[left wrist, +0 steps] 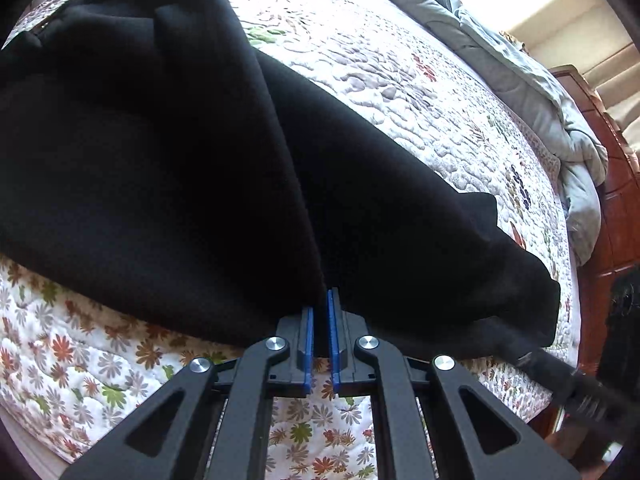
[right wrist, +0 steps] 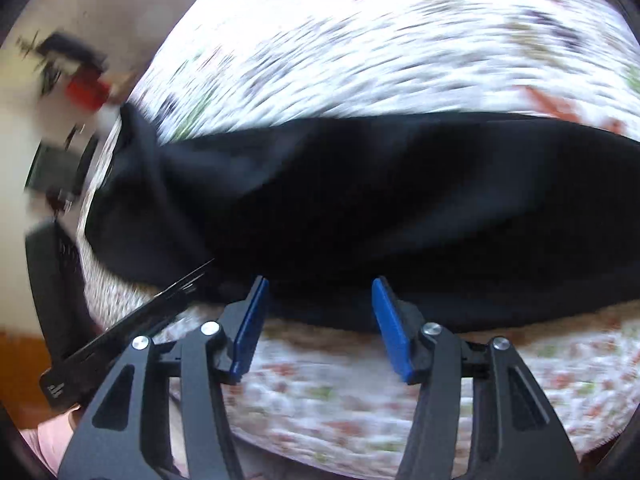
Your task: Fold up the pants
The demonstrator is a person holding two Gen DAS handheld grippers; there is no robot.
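Observation:
Black pants (left wrist: pixel 160 160) lie spread across a flowered quilt (left wrist: pixel 400 80), with a long crease running down their middle. My left gripper (left wrist: pixel 321 302) is shut on the pants' near edge, and a fold of black cloth is pinched between its blue pads (left wrist: pixel 307 332). The right wrist view is blurred by motion. In it my right gripper (right wrist: pixel 320 284) stands open just over the near hem of the pants (right wrist: pixel 360 200), its blue pads (right wrist: pixel 252 328) well apart with nothing pressed between them.
A crumpled grey duvet (left wrist: pixel 540 92) lies along the far side of the bed, against a reddish wooden bed frame (left wrist: pixel 616 208). Left of the bed, a red object (right wrist: pixel 86 90) and dark items sit on the pale floor. The quilt (right wrist: pixel 360 40) reaches beyond the pants.

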